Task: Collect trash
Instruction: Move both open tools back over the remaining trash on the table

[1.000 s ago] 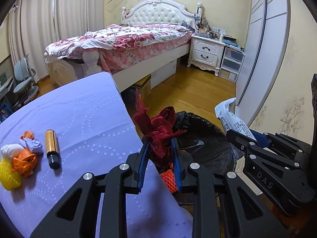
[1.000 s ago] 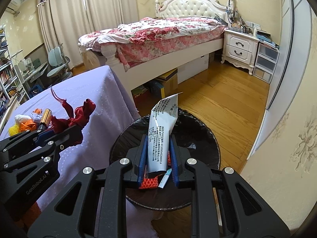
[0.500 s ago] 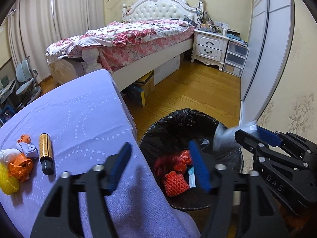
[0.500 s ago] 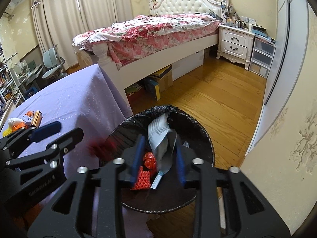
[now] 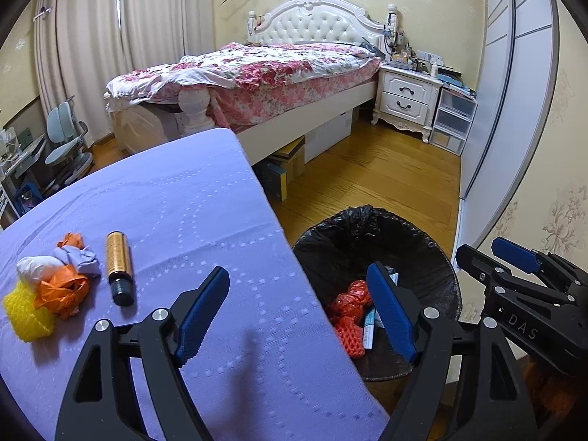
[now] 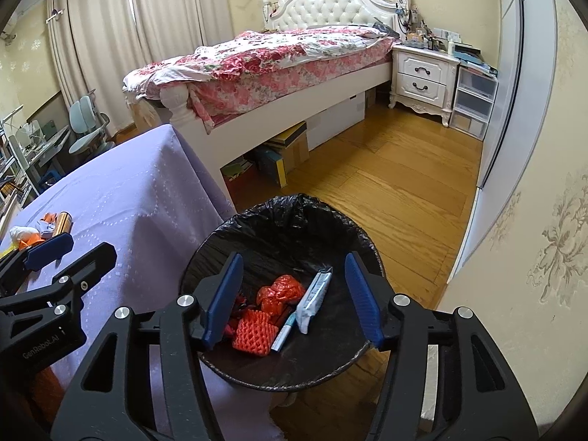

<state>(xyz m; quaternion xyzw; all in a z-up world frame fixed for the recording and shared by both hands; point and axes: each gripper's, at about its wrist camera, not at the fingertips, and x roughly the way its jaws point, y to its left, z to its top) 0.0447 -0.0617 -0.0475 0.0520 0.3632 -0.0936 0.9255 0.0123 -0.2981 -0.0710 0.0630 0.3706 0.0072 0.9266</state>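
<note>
A black-lined trash bin (image 5: 371, 220) stands on the floor beside the purple-clothed table (image 5: 176, 198). In the bin (image 6: 294, 209) lie a white printed tube wrapper (image 6: 314, 294), red crumpled plastic (image 6: 281, 290), an orange-red foam net (image 6: 255, 332) and a dark red ribbon, mostly hidden behind a finger. My right gripper (image 6: 294, 261) hangs over the bin, jaws opening, nothing between them. My left gripper (image 5: 297, 272) is over the table edge and bin, jaws opening and empty. On the table's left lie a gold bottle (image 5: 118, 261), orange plastic (image 5: 62, 290), a yellow foam net (image 5: 24, 312) and crumpled tissue (image 5: 79, 261).
A bed (image 5: 275, 70) with a floral cover fills the back of the room, with boxes beneath it. A white nightstand (image 5: 408, 99) and clear drawers (image 5: 454, 121) stand at the back right. A wardrobe door (image 5: 507, 103) and wallpapered wall close the right. Wooden floor (image 6: 386, 183) lies beyond the bin.
Both grippers went from shut to open. The left let go of the red ribbon and the right let go of the white wrapper; both now lie in the bin.
</note>
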